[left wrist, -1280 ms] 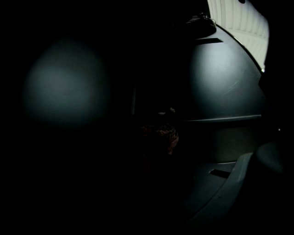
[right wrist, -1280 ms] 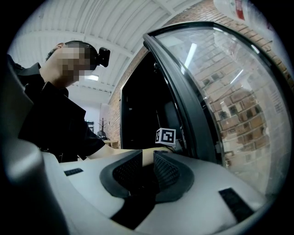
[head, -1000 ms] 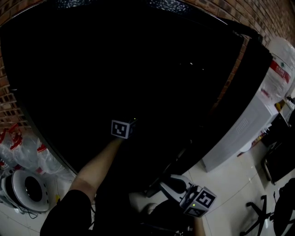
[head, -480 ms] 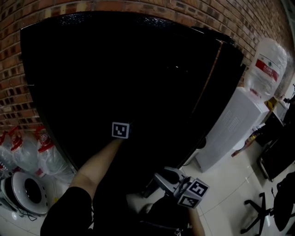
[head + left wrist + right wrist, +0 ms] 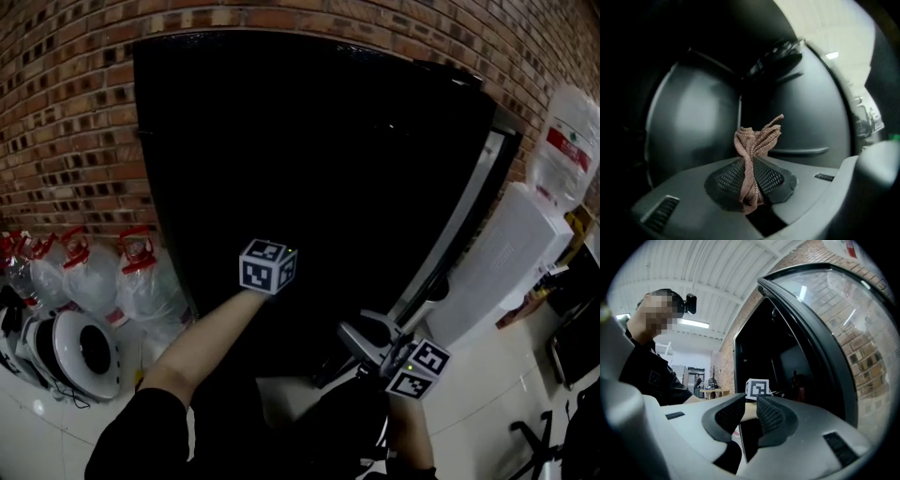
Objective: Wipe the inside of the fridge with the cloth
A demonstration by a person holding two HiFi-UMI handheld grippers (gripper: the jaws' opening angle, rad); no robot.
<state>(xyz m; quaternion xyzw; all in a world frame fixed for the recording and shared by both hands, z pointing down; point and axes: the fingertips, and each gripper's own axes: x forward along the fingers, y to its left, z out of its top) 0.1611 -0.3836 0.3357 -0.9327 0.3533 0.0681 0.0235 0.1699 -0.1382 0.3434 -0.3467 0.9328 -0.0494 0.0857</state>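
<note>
Pinches a crumpled brown cloth (image 5: 754, 150) between the jaws of the left gripper (image 5: 750, 176), with a tuft standing up past the pads. Holds it out at arm's length before the black fridge (image 5: 328, 141), dark panels right ahead. Carries the right gripper (image 5: 746, 412) lower, beside the fridge door (image 5: 811, 324), jaws narrowly apart with nothing between. Stands by a brick wall (image 5: 66, 112).

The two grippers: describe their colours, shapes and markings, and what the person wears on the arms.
The left gripper and the right gripper are smooth grey moulded shells with dark, mesh-textured pads. Each carries a white cube printed with black square markers. The person wears a black short sleeve.
</note>
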